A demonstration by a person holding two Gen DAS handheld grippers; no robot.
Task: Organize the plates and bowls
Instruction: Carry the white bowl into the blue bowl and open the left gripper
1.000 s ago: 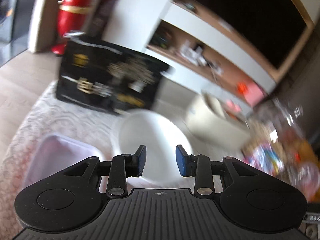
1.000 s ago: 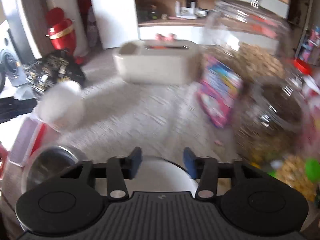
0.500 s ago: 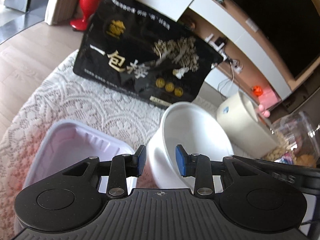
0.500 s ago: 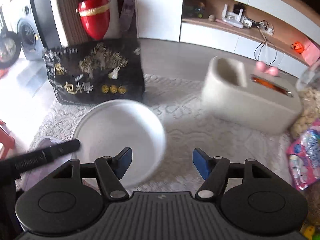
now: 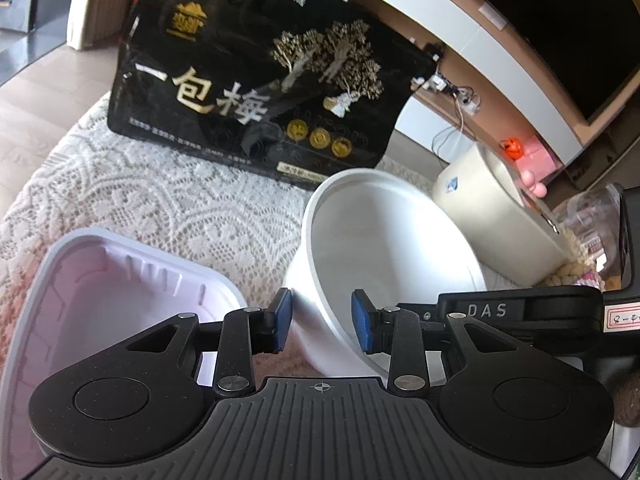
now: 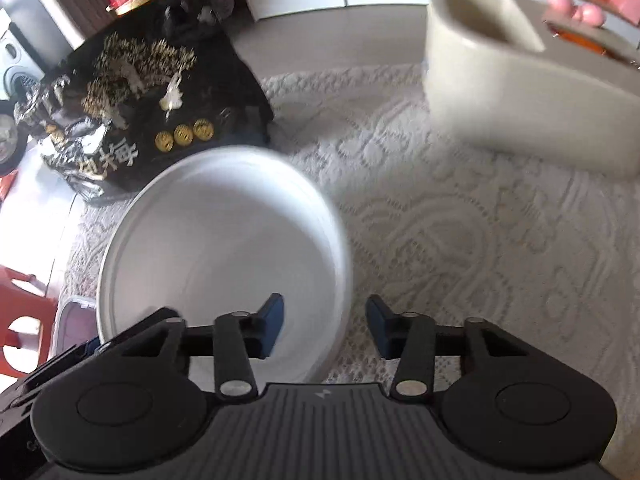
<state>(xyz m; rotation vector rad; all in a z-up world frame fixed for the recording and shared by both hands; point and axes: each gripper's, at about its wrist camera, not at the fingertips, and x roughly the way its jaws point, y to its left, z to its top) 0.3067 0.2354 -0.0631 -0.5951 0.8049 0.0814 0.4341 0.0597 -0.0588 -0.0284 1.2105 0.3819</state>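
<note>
A white bowl [image 5: 384,256] stands on the lace tablecloth; it also shows in the right wrist view [image 6: 216,248]. My left gripper [image 5: 322,326] is open, its jaws straddling the bowl's near left rim, one pad outside and one inside. My right gripper [image 6: 325,330] is open, straddling the bowl's right rim, left pad inside the bowl and right pad outside. Neither gripper has closed on the rim. A pale lilac plastic tray [image 5: 100,292] sits empty just left of the bowl.
A black snack bag [image 5: 260,80] with gold print stands behind the bowl. A cream rectangular container [image 6: 520,92] stands at the right rear. Snack jars [image 5: 588,232] sit at the far right. A red stool [image 6: 20,316] is beyond the table's left edge.
Both grippers moved in on the white bowl: the left one came closer to its left rim, the right one swung left and down and narrowed its jaws over the right rim.
</note>
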